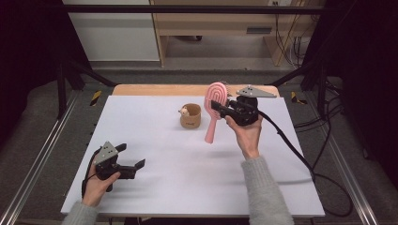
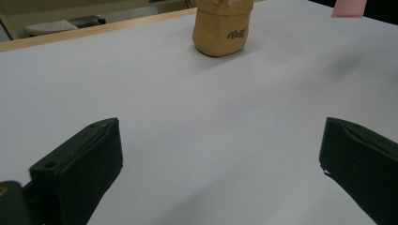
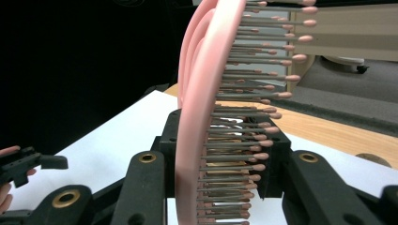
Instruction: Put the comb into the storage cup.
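Observation:
A pink hairbrush (image 1: 215, 101) stands upright above the white table (image 1: 187, 187), handle end down. My right gripper (image 1: 224, 110) is shut on its head from the right. In the right gripper view the hairbrush (image 3: 202, 93) rises edge-on between the jaws of the right gripper (image 3: 220, 154), bristles pointing right. A tan cup (image 1: 191, 116) with a small figure at its rim stands left of the brush. My left gripper (image 1: 131, 155) hovers open and empty near the front left of the table. In the left gripper view the cup (image 2: 221, 33) stands far ahead of the wide-apart jaws of the left gripper (image 2: 220, 154).
The right gripper's cable (image 1: 286, 140) trails over the table's right side and off its edge. A wooden strip (image 1: 187, 89) borders the far edge. Metal frame rails (image 1: 42, 154) run along both sides. The left gripper (image 3: 28, 164) shows far off in the right gripper view.

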Demonstrator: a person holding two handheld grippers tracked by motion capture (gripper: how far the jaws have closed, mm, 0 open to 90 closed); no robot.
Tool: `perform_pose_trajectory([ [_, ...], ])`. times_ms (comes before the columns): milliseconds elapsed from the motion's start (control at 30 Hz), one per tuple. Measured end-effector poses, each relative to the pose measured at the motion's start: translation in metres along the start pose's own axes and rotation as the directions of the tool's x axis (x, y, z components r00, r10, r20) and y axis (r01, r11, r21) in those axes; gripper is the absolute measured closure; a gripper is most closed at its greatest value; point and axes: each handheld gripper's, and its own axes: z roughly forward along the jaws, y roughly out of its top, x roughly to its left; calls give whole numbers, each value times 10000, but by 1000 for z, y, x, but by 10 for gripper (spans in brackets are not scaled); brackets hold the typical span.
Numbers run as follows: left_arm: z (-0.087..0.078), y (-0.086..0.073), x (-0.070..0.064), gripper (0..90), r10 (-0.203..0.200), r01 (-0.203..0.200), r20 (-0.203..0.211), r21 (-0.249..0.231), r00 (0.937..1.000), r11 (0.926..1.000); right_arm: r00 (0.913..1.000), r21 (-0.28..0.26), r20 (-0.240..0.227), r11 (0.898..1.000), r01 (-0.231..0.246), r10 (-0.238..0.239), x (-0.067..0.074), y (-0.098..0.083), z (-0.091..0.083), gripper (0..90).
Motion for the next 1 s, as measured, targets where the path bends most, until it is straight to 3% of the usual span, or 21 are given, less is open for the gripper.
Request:
perform_pose_trajectory([
  [1000,1,-2,1,0,-53,53,85,45,9999,10000,9980,-552,632,9985,34,1,-7,30,26,632],
])
